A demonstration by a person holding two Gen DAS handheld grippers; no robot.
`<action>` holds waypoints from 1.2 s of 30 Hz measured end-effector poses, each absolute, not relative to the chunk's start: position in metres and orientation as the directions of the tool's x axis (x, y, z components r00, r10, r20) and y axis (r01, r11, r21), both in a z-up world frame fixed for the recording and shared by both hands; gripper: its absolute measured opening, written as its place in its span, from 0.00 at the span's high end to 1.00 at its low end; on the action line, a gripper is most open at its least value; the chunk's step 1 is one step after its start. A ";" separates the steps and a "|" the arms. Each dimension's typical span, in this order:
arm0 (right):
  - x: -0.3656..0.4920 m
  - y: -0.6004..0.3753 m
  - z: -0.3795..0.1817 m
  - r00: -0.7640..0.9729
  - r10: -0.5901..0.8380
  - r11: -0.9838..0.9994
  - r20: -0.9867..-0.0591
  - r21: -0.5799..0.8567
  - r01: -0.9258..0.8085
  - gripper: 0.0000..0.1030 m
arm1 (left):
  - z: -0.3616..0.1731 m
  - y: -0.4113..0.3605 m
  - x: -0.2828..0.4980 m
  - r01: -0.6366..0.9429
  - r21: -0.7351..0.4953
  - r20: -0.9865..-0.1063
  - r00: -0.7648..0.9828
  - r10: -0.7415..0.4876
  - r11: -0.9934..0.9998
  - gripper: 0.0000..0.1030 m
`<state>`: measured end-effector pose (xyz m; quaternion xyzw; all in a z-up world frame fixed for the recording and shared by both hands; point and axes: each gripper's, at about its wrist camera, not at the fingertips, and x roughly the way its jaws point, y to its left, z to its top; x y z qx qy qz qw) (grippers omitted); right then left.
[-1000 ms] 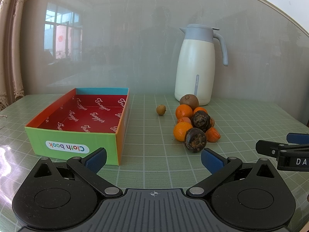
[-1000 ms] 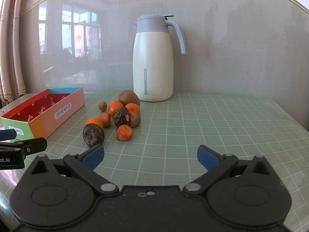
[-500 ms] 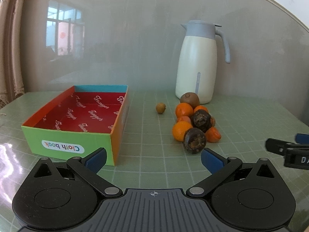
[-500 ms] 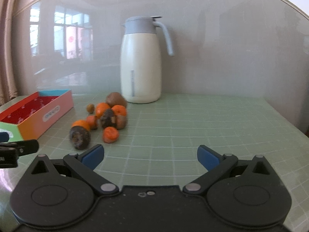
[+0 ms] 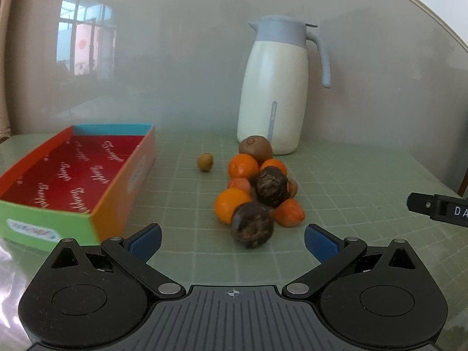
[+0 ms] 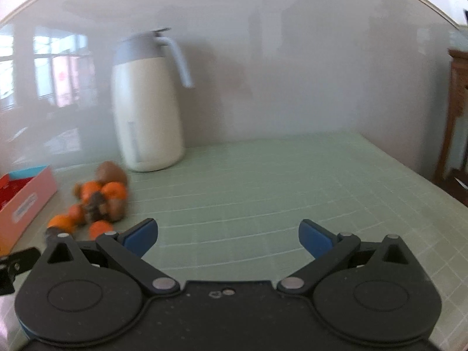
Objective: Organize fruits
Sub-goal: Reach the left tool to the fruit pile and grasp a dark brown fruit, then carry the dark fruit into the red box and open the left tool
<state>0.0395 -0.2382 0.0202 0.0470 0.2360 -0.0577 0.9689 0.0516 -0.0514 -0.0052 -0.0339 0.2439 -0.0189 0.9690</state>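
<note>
A pile of fruit (image 5: 257, 187) lies on the green checked table: several oranges, two dark wrinkled fruits, a brown kiwi at the back. The nearest dark fruit (image 5: 253, 224) sits just beyond my left gripper (image 5: 232, 238), which is open and empty. One small brown fruit (image 5: 205, 161) lies apart, left of the pile. A colourful open box (image 5: 79, 172) with a red inside stands left of the fruit. In the right wrist view the pile (image 6: 96, 204) is blurred at the far left, and my right gripper (image 6: 228, 234) is open over bare table.
A tall white jug (image 5: 275, 87) with a grey lid and handle stands behind the fruit by the wall. The right gripper's black finger (image 5: 438, 209) shows at the right edge of the left view. Wooden furniture (image 6: 459, 111) stands off the table's right side.
My left gripper has moved closer to the fruit pile and turned a little right. My right gripper has swung right, so the pile and jug slid to the left of its view.
</note>
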 end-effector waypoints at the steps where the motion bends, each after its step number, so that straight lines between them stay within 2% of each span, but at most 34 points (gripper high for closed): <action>1: 0.043 -0.243 0.021 0.876 -0.101 0.986 -0.471 0.070 0.151 0.00 | -0.005 -0.054 0.056 0.015 -0.072 -0.474 0.879 -0.048 0.997 0.00; 10: 0.057 -0.265 0.010 0.856 -0.116 0.974 -0.505 0.109 0.196 0.00 | -0.014 -0.069 0.090 -0.006 -0.053 -0.527 0.850 -0.023 0.999 0.01; 12: 0.059 -0.268 0.011 0.859 -0.118 0.973 -0.498 0.114 0.199 0.00 | -0.016 -0.072 0.093 -0.009 -0.025 -0.535 0.845 -0.006 1.000 0.13; 13: 0.059 -0.270 0.011 0.861 -0.119 0.973 -0.494 0.115 0.201 0.00 | -0.017 -0.074 0.096 -0.008 -0.014 -0.547 0.837 -0.001 1.000 0.33; 14: 0.060 -0.271 0.011 0.861 -0.120 0.973 -0.494 0.115 0.201 0.00 | -0.019 -0.076 0.100 -0.005 -0.014 -0.565 0.825 -0.004 1.000 0.48; 16: 0.060 -0.273 0.010 0.860 -0.120 0.974 -0.496 0.111 0.199 0.00 | -0.023 -0.077 0.102 0.011 -0.027 -0.584 0.811 -0.024 1.000 0.60; 27: 0.056 -0.270 0.010 0.863 -0.122 0.981 -0.490 0.070 0.179 0.00 | -0.007 -0.067 0.084 0.003 -0.026 -0.525 0.851 -0.016 1.000 0.60; 36: 0.060 -0.244 0.013 0.869 -0.093 0.987 -0.487 0.069 0.144 0.00 | 0.024 -0.013 0.063 -0.094 -0.008 -0.437 0.896 0.081 0.996 0.60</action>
